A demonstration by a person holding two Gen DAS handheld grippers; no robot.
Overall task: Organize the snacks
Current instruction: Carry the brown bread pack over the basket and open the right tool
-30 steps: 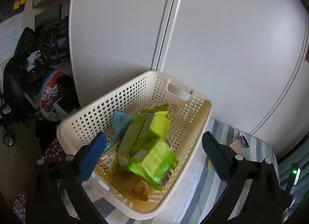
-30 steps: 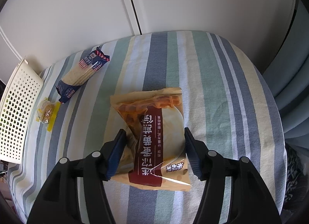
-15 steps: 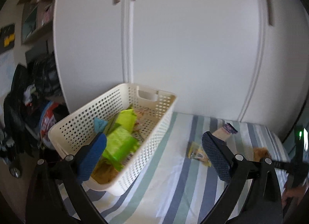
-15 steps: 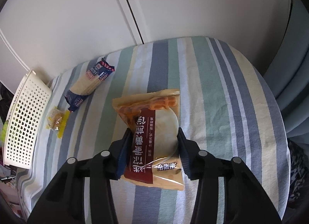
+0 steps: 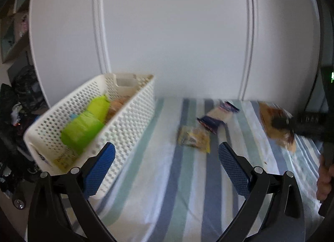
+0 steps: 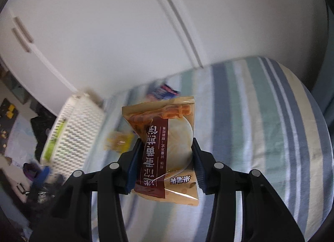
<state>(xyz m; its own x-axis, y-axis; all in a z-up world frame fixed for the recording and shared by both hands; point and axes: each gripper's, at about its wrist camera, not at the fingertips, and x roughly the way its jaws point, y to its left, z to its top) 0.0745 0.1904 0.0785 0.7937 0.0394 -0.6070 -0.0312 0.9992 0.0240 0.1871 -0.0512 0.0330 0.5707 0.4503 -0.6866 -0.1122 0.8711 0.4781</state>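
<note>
L wrist: left hand-held gripper [image 5: 166,166] wide open, empty, over striped tabletop [image 5: 167,179] beside white basket [image 5: 125,121]; yellow pkt [image 5: 194,138] & blue pkt [image 5: 217,117] lie loose.
R wrist: right hand-held gripper [image 6: 165,160] clamped on waffle pkt [image 6: 165,148], off the surface; step = carry, next needs move over basket [image 6: 77,137] + release.

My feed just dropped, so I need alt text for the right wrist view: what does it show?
The right tool is shut on a tan and brown waffle snack packet, held above the striped tablecloth. To the left, blurred, are the white perforated basket, a small yellow packet and a blue-ended packet, with white cabinet doors behind.
</note>
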